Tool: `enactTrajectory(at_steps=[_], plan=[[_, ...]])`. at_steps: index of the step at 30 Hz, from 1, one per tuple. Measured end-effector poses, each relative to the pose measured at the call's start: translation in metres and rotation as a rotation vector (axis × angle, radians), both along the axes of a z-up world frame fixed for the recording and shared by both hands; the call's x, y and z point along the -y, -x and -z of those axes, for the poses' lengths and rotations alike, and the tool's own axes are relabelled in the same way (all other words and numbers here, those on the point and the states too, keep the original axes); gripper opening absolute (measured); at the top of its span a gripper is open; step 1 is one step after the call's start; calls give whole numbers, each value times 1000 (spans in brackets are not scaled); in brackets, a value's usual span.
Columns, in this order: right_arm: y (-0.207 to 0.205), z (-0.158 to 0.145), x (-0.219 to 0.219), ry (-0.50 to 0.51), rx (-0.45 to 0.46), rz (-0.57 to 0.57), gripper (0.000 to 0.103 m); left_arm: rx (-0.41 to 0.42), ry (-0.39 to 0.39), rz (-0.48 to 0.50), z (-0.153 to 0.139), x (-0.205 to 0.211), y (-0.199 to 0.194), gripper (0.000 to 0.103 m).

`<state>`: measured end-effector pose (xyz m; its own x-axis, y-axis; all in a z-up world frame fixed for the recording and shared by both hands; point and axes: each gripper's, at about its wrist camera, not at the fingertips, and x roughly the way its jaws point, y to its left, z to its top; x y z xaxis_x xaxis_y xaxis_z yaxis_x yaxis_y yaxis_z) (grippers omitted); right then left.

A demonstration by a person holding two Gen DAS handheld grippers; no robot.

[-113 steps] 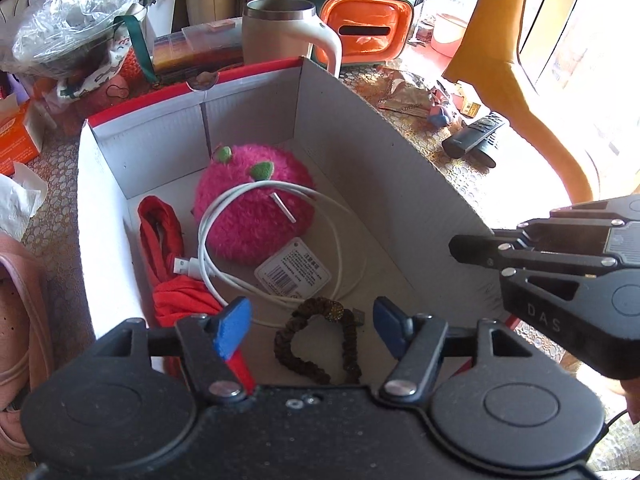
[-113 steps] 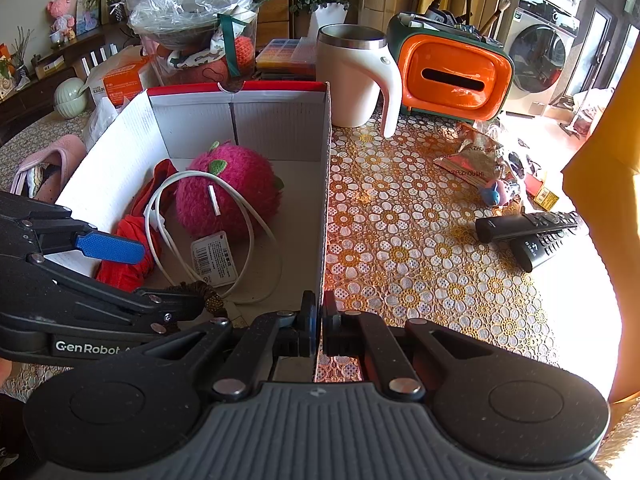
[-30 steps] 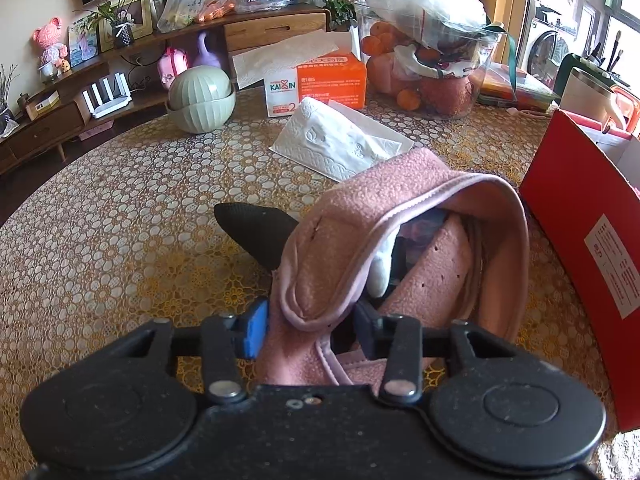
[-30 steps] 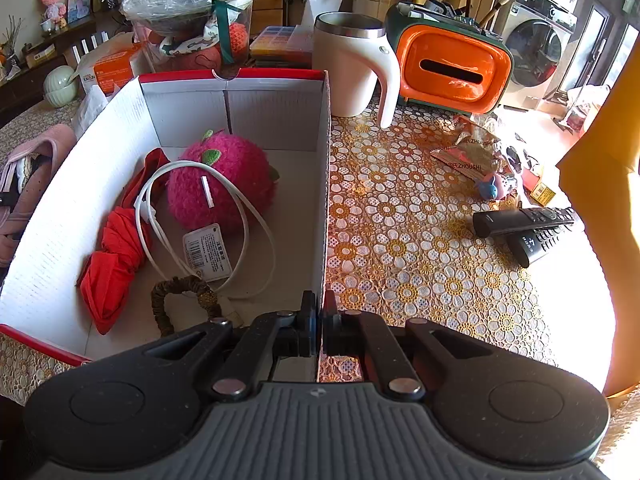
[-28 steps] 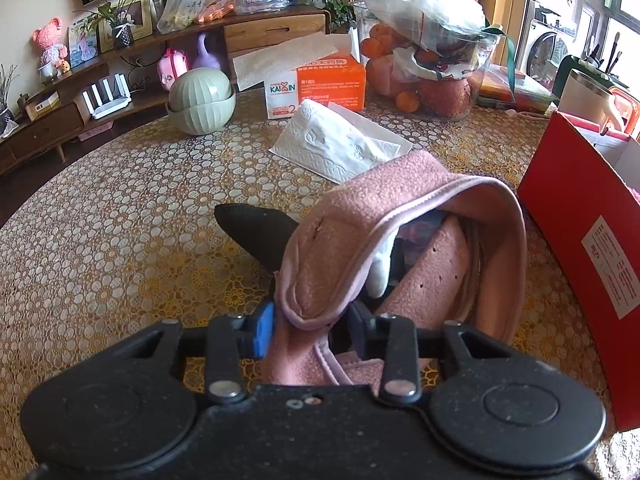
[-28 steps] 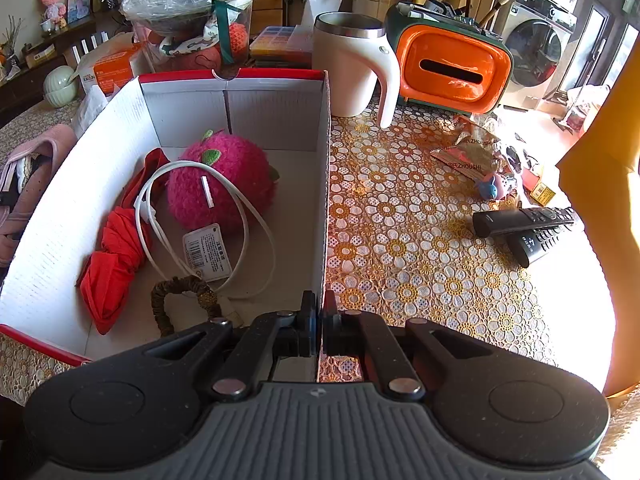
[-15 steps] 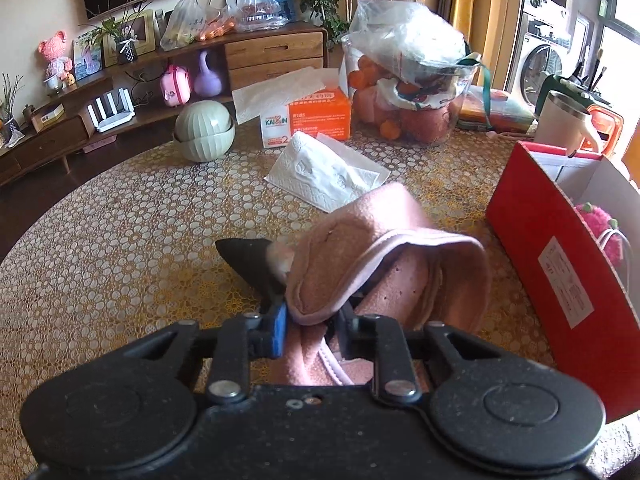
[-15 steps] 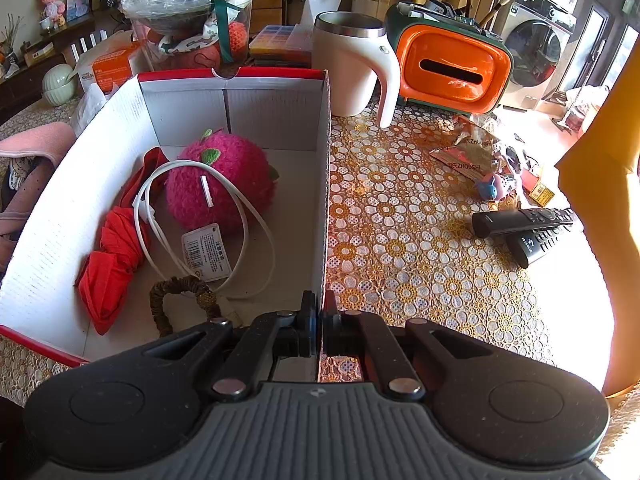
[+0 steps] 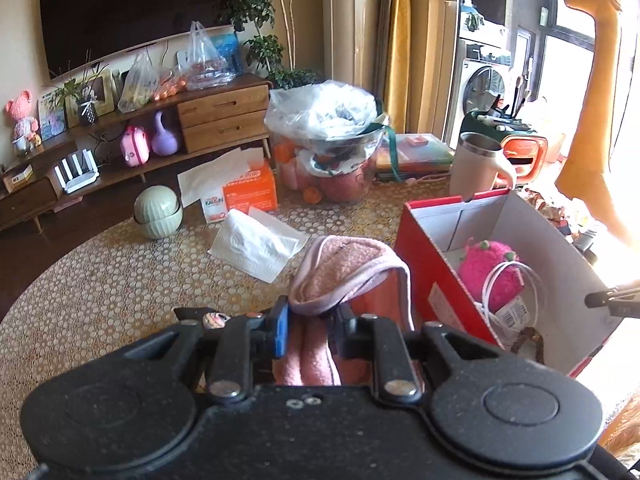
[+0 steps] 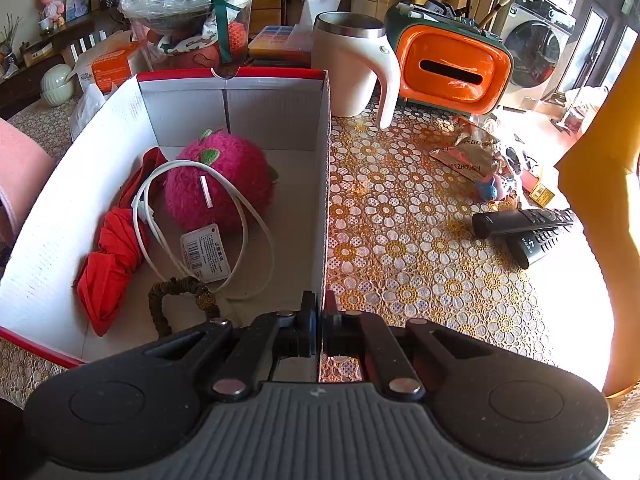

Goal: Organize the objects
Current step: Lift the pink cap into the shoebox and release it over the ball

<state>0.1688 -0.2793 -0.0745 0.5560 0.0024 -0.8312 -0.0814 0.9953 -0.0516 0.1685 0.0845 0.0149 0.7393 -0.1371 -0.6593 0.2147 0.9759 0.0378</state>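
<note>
My left gripper (image 9: 310, 332) is shut on a pink fleece slipper (image 9: 344, 268), which hangs clear above the table just left of the red-and-white cardboard box (image 9: 424, 272). The slipper's edge (image 10: 20, 168) shows beside the box's left wall (image 10: 60, 216) in the right wrist view. Inside the box lie a pink plush ball (image 10: 224, 184), a white cable (image 10: 248, 216), a red cloth (image 10: 112, 256) and a brown beaded loop (image 10: 180, 292). My right gripper (image 10: 319, 320) is shut on the top edge of the box's right wall; its tips (image 9: 612, 302) show in the left wrist view.
A white tissue (image 9: 256, 240), an orange tissue box (image 9: 248, 196), green bowls (image 9: 158, 212) and a bagged fruit tub (image 9: 328, 152) sit behind the slipper. A dark item (image 9: 192, 314) lies under the left gripper. Right of the box: a mug (image 10: 352, 68), orange case (image 10: 452, 68), two remotes (image 10: 524, 224).
The left gripper's fingers closed on the pink slipper and lifted it off the table, swinging toward the box. The right gripper stayed on the box wall.
</note>
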Motion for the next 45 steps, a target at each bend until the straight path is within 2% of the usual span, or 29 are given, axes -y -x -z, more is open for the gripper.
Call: enactTrajectory(at_steps=[15, 21, 25, 33, 38, 45], plan=[[-1, -1, -2, 0, 0, -3, 2, 146, 10, 203, -78, 74, 15, 21], [-1, 0, -1, -8, -1, -3, 2, 176, 31, 294, -92, 117, 10, 21], [-1, 0, -2, -12, -1, -5, 2, 163, 45, 348, -84, 147, 6, 21], [0, 1, -2, -20, 0, -8, 2, 98, 63, 405, -50, 188, -9, 21], [0, 1, -1, -20, 1, -13, 2, 61, 40, 402, -24, 202, -21, 21], [0, 1, -1, -20, 1, -14, 2, -34, -2, 361, 20, 208, -44, 21]])
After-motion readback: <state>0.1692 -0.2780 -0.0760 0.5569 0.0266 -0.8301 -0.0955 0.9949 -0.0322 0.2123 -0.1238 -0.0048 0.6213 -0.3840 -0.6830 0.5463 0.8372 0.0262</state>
